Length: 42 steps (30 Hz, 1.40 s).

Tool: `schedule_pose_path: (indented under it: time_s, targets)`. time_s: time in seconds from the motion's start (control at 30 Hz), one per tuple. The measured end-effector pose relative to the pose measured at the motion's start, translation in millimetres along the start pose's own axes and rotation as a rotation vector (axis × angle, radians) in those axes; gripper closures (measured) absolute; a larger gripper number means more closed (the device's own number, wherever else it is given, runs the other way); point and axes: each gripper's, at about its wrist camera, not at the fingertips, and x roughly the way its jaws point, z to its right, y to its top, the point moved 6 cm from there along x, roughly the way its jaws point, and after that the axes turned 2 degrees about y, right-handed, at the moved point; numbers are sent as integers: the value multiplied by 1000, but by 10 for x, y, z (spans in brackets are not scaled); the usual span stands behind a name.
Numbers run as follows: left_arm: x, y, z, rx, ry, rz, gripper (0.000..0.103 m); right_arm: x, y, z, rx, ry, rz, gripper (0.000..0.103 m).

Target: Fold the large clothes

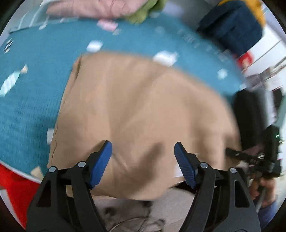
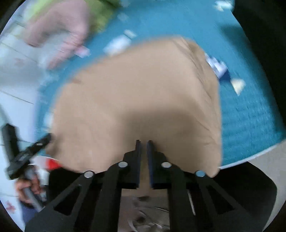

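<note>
Garments: one tan [image 1: 143, 110], one pink [image 1: 93, 9], one green [image 1: 143, 12].

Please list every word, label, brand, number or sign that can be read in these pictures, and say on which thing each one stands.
None can be read.
Teal cloth: pale printed marks, too blurred by motion to read.
Tan garment: no text visible.
Red object: white patch, too blurred to read.

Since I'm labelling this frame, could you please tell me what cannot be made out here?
- Right gripper, right wrist view: the jaws are nearly together, but blur hides whether the tan garment is pinched.
- Tan garment, both views: blur hides its type; its near edge is behind the grippers.
- White patches on the teal cloth, left wrist view: too smeared to identify.
</note>
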Motion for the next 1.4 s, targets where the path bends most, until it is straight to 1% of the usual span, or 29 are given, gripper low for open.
schedule_pose_path:
  time_s: [0.03, 0.07, 0.1, 0.13, 0.17, 0.23, 0.3, 0.33, 0.4, 0.5, 0.6, 0.67, 0.7, 0.8, 0.87, 0.93, 1.0, 1.03, 1.07, 1.13, 1.17, 1.23, 1.3, 1.33, 1.4]
  targets:
    - [116, -66, -90, -18, 23, -33, 31, 87, -9, 164, 20, -45, -7, 103]
    - [208, -125, -176, -48, 10, -59, 32, 153, -22, 293, 47, -50, -16, 103]
    - [260, -159, -235, -72, -19, -65, 34, 217, -39, 432, 108, 4, -24, 103]
    - [258, -164, -276, -93, -50, -43, 34, 233, -43, 471, 132, 36, -23, 103]
    - [249, -156, -290, -102, -61, -34, 34, 233, -45, 470, 128, 42, -22, 103]
    - [248, -115, -289, -107, -58, -35, 34, 221, -37, 420, 85, 7, -20, 103]
    - [216, -64, -279, -108, -56, -38, 34, 180, -20, 352, 61, -18, -24, 103]
    - [182, -47, -282, -115, -65, -34, 33, 127, -13, 311, 60, -11, -18, 100]
    - [60, -1, -265, -128, -110, -10, 31, -32, 11, 200, 42, 11, 5, 98]
    - [-117, 82, -269, -138, -163, 34, 30, -260, 135, -37, 12, 62, 63, 98]
    - [-278, 160, -319, -152, -178, 82, 27, -332, 354, -409, -24, 136, 100, 98]
    - [-341, 216, -439, -180, -179, 108, 25, -287, 471, -600, -50, 148, 107, 98]
    - [-352, 246, -502, -198, -177, 117, 24, -237, 554, -738, -69, 154, 115, 98]
    - [-306, 282, -633, -228, -188, 104, 23, -14, 767, -1101, -98, 174, 106, 98]
    - [-271, 284, -691, -248, -171, 106, 24, 165, 894, -1324, -110, 189, 85, 99]
    - [-242, 234, -762, -265, -176, 110, 24, 397, 1014, -1502, -103, 181, 51, 99]
    - [-204, 198, -822, -286, -186, 105, 23, 607, 1082, -1540, -83, 165, 10, 101]
    - [-199, 187, -842, -290, -190, 106, 24, 723, 1090, -1517, -75, 122, -16, 103]
    - [-190, 180, -835, -289, -191, 108, 23, 912, 1100, -1468, -65, 76, -50, 103]
    - [-209, 185, -832, -285, -199, 117, 24, 1154, 1104, -1375, -45, 40, -79, 103]
    - [-227, 181, -830, -289, -210, 121, 24, 1245, 1108, -1346, -40, 39, -81, 103]
    - [-289, 191, -852, -307, -241, 133, 23, 1313, 1131, -1342, -49, 21, -62, 103]
    - [-332, 190, -897, -331, -271, 139, 23, 1310, 1133, -1396, -85, -19, -51, 103]
    - [-363, 173, -950, -352, -271, 143, 23, 1302, 1134, -1403, -89, -20, -50, 103]
    - [-408, 131, -1039, -360, -246, 150, 23, 1212, 1115, -1387, -72, 14, -49, 103]
